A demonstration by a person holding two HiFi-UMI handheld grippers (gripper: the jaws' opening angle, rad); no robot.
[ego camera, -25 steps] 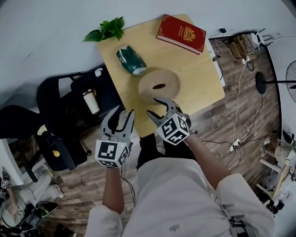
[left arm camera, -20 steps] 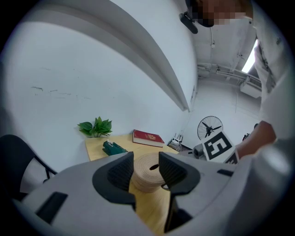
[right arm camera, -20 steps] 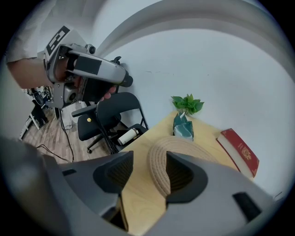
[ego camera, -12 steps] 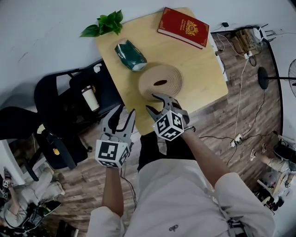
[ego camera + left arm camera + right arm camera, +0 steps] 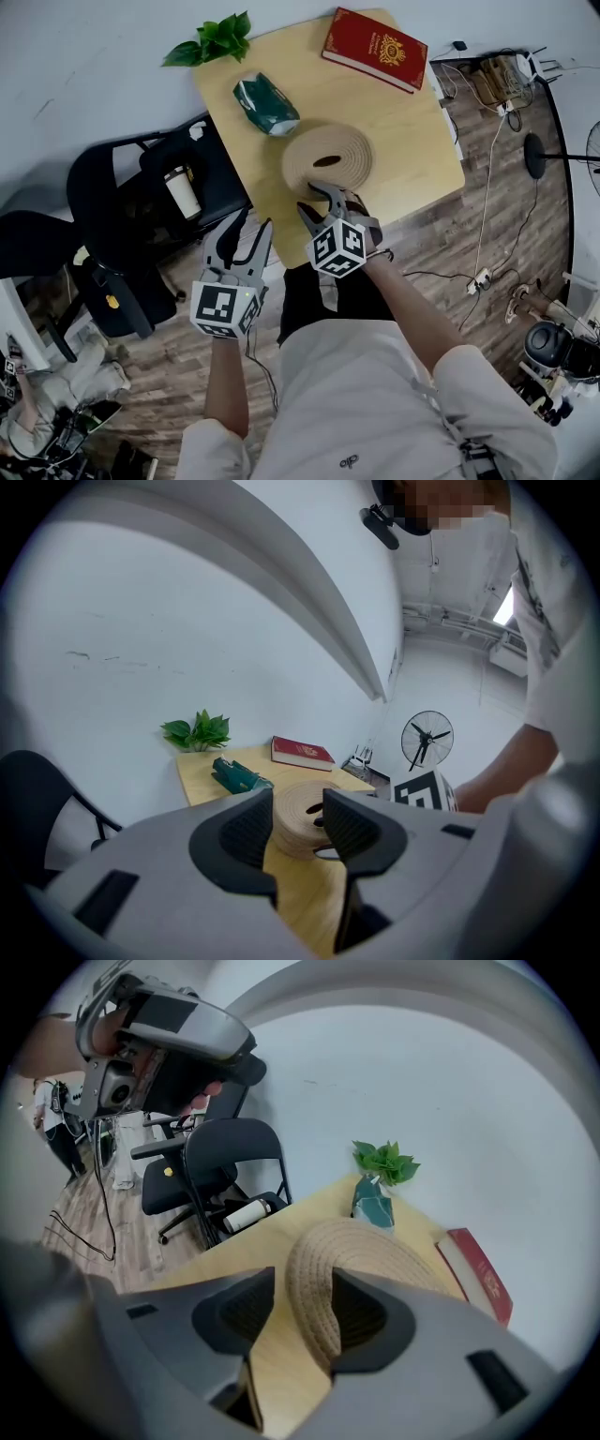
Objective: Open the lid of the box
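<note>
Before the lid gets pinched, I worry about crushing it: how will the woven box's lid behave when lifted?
Probably light: the woven box looks like coiled fibre. Its rim likely gives slightly yet holds shape; the ribbed coils should resist slipping. Low and wide on the table, it seems unlikely to tip.

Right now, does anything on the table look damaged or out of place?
The green packet lies on its side, crumpled and dented, close beside the round woven box. Nothing else stands out.

Grey left claw (image 5: 249,223) and right claw (image 5: 307,197) (black-and-white marker cubes (image 5: 337,249)), white short-sleeved shirt (image 5: 356,403).
</note>
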